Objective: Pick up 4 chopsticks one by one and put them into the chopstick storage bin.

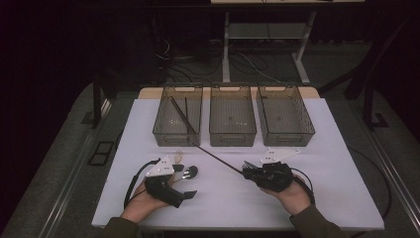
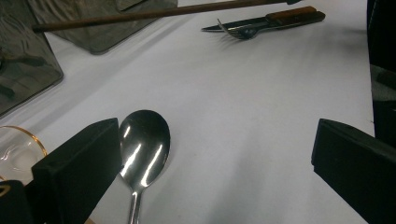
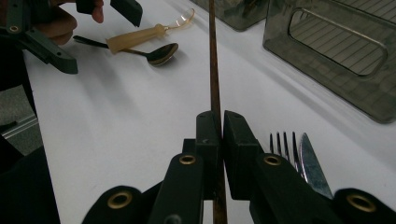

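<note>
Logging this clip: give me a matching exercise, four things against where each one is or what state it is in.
Things:
1. chopstick
2. spoon
3. fork
4. left gripper

Places or states:
A. lying on the table beside a knife
B. open, nothing between its fingers
C. clamped in the right gripper, pointing toward the bins
D. flat on the table by the left gripper's finger

Pairs: 1-C, 2-D, 3-A, 4-B
</note>
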A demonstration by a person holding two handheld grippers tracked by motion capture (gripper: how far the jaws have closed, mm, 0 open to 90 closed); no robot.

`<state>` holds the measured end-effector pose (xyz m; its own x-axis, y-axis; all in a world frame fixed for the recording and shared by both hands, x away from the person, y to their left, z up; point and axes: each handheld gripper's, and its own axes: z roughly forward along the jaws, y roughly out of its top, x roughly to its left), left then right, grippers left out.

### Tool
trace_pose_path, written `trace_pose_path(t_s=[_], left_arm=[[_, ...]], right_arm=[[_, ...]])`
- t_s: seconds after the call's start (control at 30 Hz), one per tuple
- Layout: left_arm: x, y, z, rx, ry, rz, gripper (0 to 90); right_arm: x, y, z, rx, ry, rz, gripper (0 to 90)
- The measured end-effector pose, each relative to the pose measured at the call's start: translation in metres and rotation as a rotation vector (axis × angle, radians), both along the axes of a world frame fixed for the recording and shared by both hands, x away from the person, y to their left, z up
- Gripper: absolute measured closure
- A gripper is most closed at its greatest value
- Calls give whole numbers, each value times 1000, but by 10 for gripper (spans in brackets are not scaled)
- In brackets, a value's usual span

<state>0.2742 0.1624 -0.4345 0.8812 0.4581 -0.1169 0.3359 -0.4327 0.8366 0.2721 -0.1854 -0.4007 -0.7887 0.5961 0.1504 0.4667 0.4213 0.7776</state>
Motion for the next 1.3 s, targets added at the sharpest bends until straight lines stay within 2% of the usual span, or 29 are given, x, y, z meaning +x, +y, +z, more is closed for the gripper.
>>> trace_pose_path(t_s=[0.43, 0.53, 0.73, 1.07, 1.3], left_arm=[[1, 0, -1, 0, 3, 2, 10], [0, -1, -1, -14, 7, 11, 10], [1, -1, -2, -11, 8, 11, 10], [0, -1, -2, -4, 3, 5, 10], [1, -2, -2, -9, 0, 4, 10]], right_arm=[[3, -3, 12, 44, -18, -12, 848], [6, -2, 16, 53, -29, -22, 848], [16, 1, 20, 63, -38, -39, 848], [33, 11, 26, 81, -18, -83, 848], [45, 20, 35, 90, -23, -99, 848]])
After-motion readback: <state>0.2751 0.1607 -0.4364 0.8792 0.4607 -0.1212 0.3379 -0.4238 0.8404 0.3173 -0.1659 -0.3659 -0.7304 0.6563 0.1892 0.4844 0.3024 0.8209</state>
